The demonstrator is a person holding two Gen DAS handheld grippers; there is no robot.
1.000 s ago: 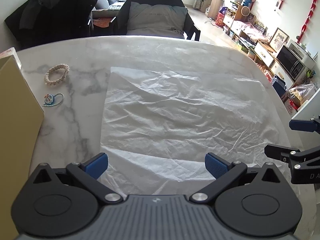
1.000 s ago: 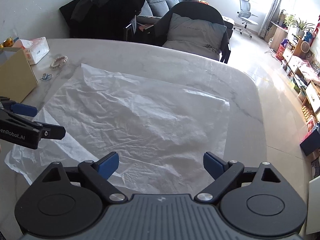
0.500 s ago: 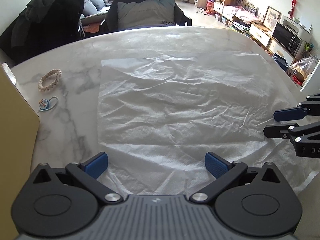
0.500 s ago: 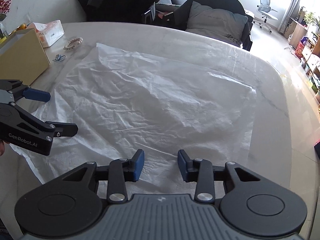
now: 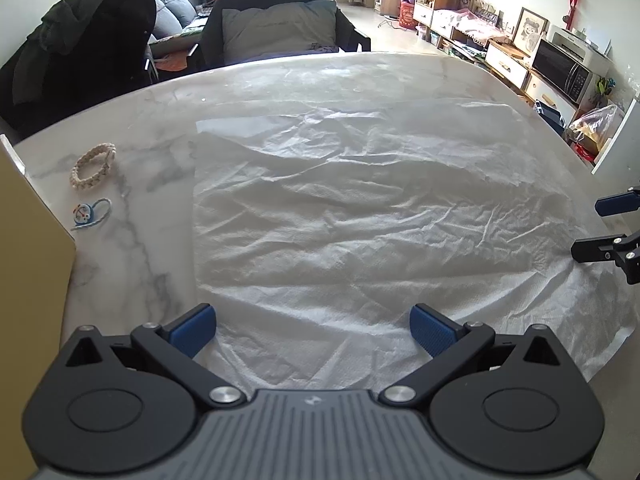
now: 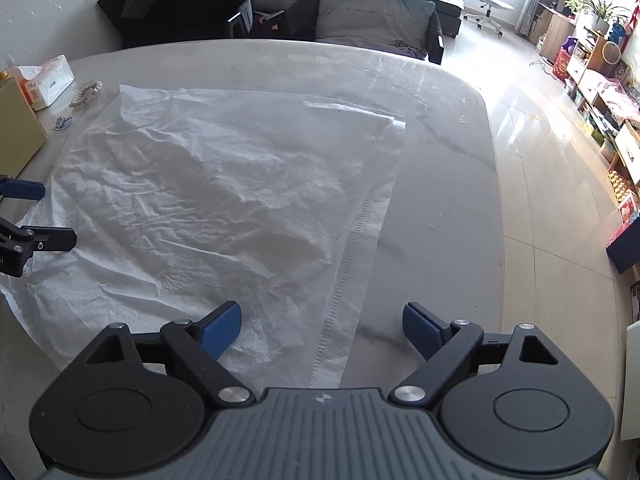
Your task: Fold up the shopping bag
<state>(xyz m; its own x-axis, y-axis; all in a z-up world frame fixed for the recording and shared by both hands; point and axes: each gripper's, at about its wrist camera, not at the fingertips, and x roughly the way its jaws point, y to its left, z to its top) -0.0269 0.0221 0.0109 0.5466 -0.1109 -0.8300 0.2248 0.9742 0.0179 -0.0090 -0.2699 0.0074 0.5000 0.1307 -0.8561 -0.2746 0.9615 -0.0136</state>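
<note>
A white, crinkled, translucent shopping bag lies spread flat on the marble table. My left gripper hovers open over the bag's near edge, nothing between its blue pads. In the right wrist view the bag fills the left half, and its seamed right edge runs down between the fingers of my right gripper. Those jaws are opening; the pads press on nothing. Each gripper shows at the edge of the other's view: the right gripper on the right, the left gripper on the left.
A braided bracelet and a small blue charm lie left of the bag, beside a cardboard box. A tissue pack sits at the far left. A dark chair with a grey cushion stands behind the table.
My right gripper narrowed its jaws, then spread them wide again, and shifted right until it straddles the bag's right edge. The left gripper rolled slightly and stayed open.
</note>
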